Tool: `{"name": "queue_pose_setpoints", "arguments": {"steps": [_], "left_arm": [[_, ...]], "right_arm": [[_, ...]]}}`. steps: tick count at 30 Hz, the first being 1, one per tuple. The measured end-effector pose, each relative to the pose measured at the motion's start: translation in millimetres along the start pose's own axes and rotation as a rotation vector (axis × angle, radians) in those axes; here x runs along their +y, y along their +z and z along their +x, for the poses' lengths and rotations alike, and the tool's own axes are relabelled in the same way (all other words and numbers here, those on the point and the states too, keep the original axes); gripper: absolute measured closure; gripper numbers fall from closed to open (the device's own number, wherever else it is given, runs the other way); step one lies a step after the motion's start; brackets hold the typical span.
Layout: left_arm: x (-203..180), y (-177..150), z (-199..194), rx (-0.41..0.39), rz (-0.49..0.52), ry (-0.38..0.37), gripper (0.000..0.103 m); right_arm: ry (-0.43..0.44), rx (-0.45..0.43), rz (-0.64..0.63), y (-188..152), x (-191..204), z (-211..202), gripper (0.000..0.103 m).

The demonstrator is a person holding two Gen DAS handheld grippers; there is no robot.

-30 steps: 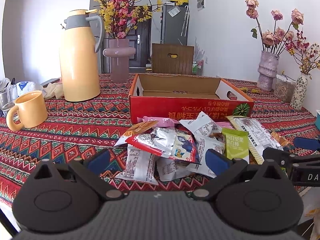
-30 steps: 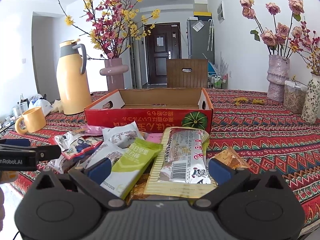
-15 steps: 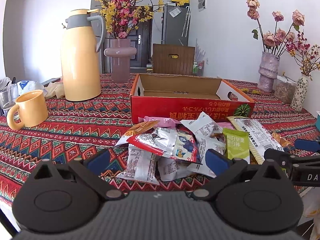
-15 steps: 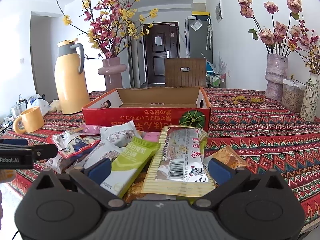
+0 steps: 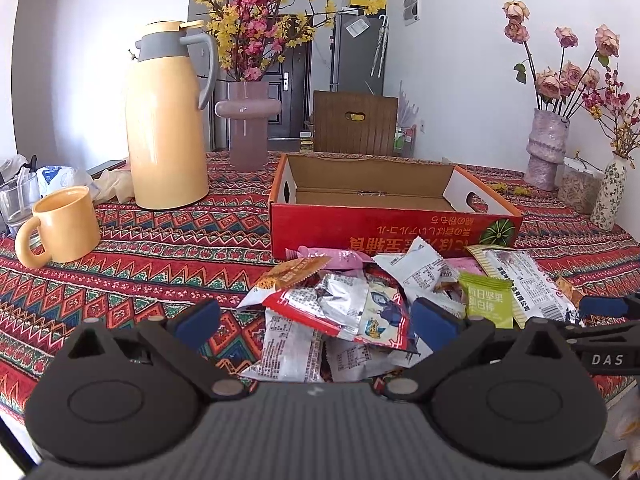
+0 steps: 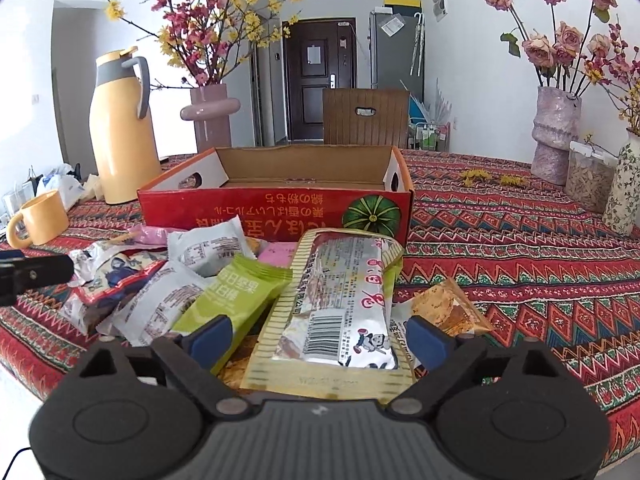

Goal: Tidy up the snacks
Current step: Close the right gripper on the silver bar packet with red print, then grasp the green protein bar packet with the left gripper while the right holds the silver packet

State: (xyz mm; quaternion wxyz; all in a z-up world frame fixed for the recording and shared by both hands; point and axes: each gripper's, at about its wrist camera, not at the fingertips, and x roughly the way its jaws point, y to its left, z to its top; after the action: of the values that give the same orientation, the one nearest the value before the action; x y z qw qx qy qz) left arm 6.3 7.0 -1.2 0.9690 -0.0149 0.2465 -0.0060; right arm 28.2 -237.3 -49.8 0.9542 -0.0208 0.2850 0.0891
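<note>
Your left hand-held gripper [image 5: 314, 322] hangs low over the near edge of the counter [image 5: 160, 256], and its 2 blue fingers [image 5: 198, 318] are spread wide with nothing between them but air above the snacks [image 5: 360, 304]. The snacks lie in a loose pile on the patterned cloth, just in front of the red box [image 5: 384, 226], which is open and shows only its bare cardboard floor. On top of the pile near your left hand-held gripper lies a red pack [image 5: 348, 312] with a cartoon figure, and a green pack [image 5: 490, 300] lies to the right of it. Your right hand-held gripper [image 6: 320, 338] is also spread, and a long yellow pack [image 6: 340, 304] lies between its 2 fingers [image 6: 426, 336]; I cannot tell if the pads touch it. The green pack [image 6: 236, 296] lies just beside the yellow one, partly under its left edge, and an orange pack [image 6: 448, 310] lies at its right side. From the right view the box [image 6: 276, 212] stands directly behind the pile. A yellow jug [image 5: 166, 120] and a mug [image 5: 60, 226] stand well apart from the snacks on the left side of the counter, and a pink vase [image 5: 248, 120] stands behind the jug.
</note>
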Motion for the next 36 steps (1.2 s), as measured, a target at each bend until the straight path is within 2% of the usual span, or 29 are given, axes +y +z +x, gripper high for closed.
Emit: {"name": "queue_pose_setpoints", "arguments": {"steps": [2,8,15,20,28,36], "left_arm": [[0.5,3.1,2.3,-0.002,-0.003,0.003,0.000],[2.3,5.5,11.9,0.014,-0.006,0.009,0.000],[4.5,3.5,18.7,0.036,-0.011,0.013,0.000],[4.2,2.2,15.2,0.036,-0.010,0.011,0.000],[-4.7,4.6,6.6,0.032,0.005,-0.005,0.000],[-44.8,6.8,1.8,0.034,0.092,-0.069,0.000]], "right_arm": [[-0.005,0.032,-0.007,3.2,-1.0,14.1,0.011],[0.001,0.094,-0.003,6.7,-5.2,41.0,0.022],[-0.009,0.070,0.029,8.4,-9.8,36.6,0.046],[-0.006,0.056,0.068,7.6,-18.4,32.2,0.055],[-0.033,-0.021,0.059,5.8,-19.2,15.6,0.058],[-0.036,-0.095,0.049,-0.2,-25.8,-8.1,0.058]]}}
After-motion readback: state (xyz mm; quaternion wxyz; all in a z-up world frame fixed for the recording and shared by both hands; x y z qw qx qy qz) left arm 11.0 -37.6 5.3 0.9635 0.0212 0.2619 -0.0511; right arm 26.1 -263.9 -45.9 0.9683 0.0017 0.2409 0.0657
